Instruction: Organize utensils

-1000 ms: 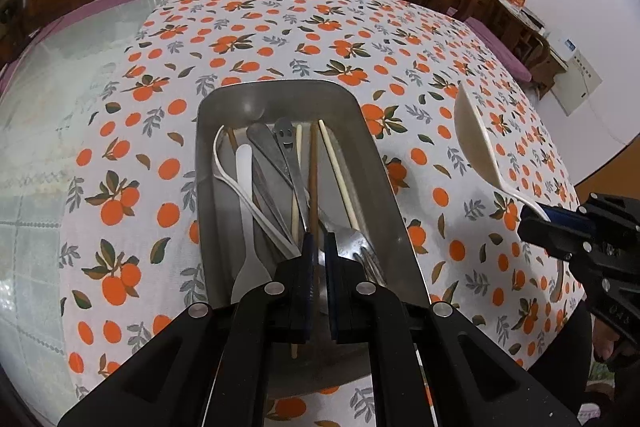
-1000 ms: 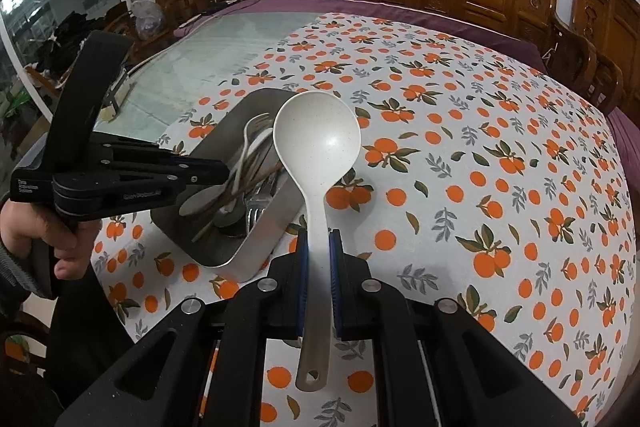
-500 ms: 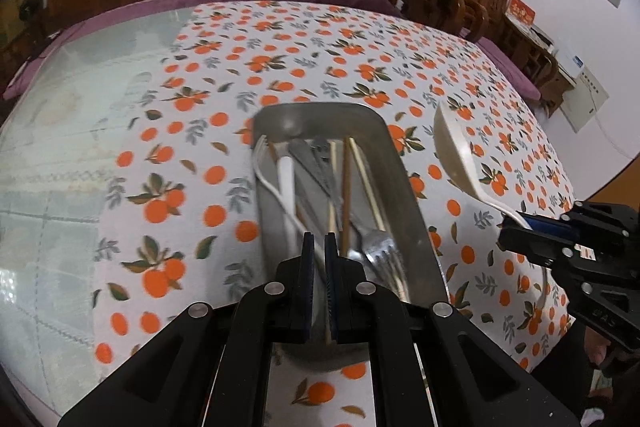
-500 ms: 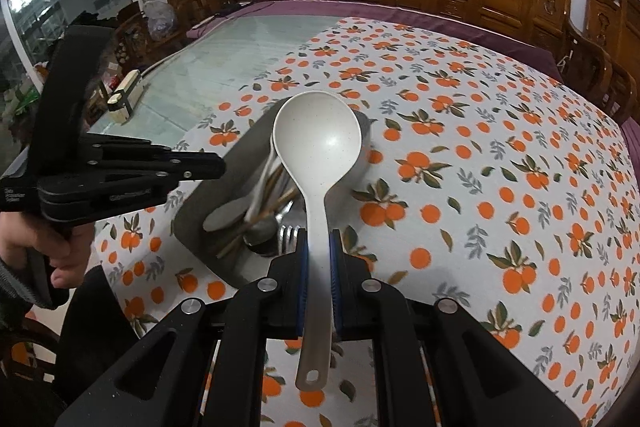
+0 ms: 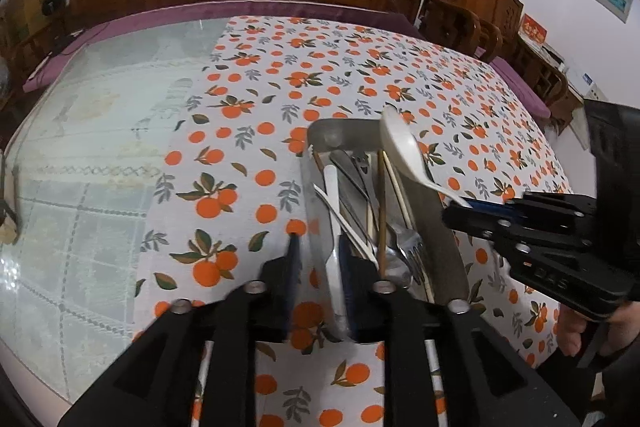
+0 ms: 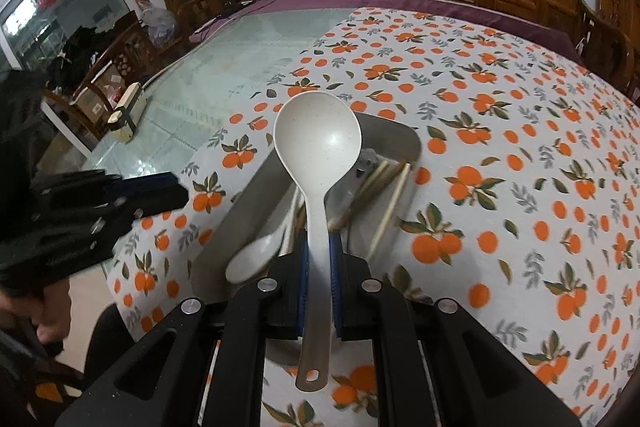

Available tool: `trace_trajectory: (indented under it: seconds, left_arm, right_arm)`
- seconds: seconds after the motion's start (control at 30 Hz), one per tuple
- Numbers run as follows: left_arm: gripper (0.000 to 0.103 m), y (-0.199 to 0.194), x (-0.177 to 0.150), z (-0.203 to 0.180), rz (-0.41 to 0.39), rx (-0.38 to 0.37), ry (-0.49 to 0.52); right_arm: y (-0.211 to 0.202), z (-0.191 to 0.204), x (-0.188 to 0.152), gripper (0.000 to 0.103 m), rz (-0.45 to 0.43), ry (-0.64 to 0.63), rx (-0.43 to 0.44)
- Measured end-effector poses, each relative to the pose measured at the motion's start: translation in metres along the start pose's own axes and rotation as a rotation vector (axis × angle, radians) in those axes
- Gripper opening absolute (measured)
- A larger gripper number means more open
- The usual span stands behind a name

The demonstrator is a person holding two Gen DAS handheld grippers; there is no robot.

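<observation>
Ladle hovering over the tray, left fingers parting

The right gripper (image 6: 319,267) is gripping a white ladle (image 6: 318,143) by its handle, fingers narrow and pressing on it, the bowl facing up above the metal tray (image 5: 444,227). The tray is sitting on the surface, on the orange-print cloth (image 5: 248,155), and is holding a fork (image 5: 408,247), wooden chopsticks (image 5: 382,203), a white spoon (image 6: 252,259) and other metal cutlery lying lengthwise. The left gripper (image 5: 318,255) is hanging over the tray's near left corner, its fingers (image 5: 294,259) opening with nothing pressed between them; a white handle is showing in the gap, lying in the tray below. A hand (image 5: 576,327) is holding the right gripper at the edge of the left view.
</observation>
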State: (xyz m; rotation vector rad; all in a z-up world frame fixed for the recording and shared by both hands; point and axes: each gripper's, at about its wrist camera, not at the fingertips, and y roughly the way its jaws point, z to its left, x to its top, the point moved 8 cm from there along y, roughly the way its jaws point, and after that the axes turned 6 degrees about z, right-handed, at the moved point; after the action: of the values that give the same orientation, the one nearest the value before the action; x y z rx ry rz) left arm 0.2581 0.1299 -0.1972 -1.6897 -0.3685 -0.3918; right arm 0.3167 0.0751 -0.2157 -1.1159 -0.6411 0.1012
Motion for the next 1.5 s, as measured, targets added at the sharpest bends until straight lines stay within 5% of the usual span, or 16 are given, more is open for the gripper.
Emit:
trace_trajectory:
  seconds: [0.13,0.33,0.87,1.07,1.1,1.5]
  left_arm:
    - [0.042,-0.006,-0.001,0.005,-0.010,0.006,-0.008]
    - [0.056,-0.015,-0.003,0.016,-0.020,0.034,-0.010]
    - [0.058,-0.020,-0.007,0.027,-0.016,0.062,-0.014]
    - [0.058,-0.022,-0.008,0.023,-0.016,0.064,-0.013]
    - [0.058,-0.023,-0.008,0.022,-0.017,0.065,-0.012]
    - [0.086,-0.037,-0.011,-0.001,-0.056,0.090,-0.013]
  right_arm:
    - [0.016,0.007,0.008,0.011,0.020,0.013,0.014]
    - [0.034,0.015,0.009,0.011,0.044,0.006,0.001]
    - [0.061,-0.007,0.023,0.012,0.051,0.101,-0.009]
    - [0.049,0.004,0.022,0.015,0.013,0.070,0.009]
    - [0.047,0.005,0.022,0.022,0.009,0.065,0.010]
    - [-0.025,0.009,-0.002,0.027,-0.115,0.029,0.001]
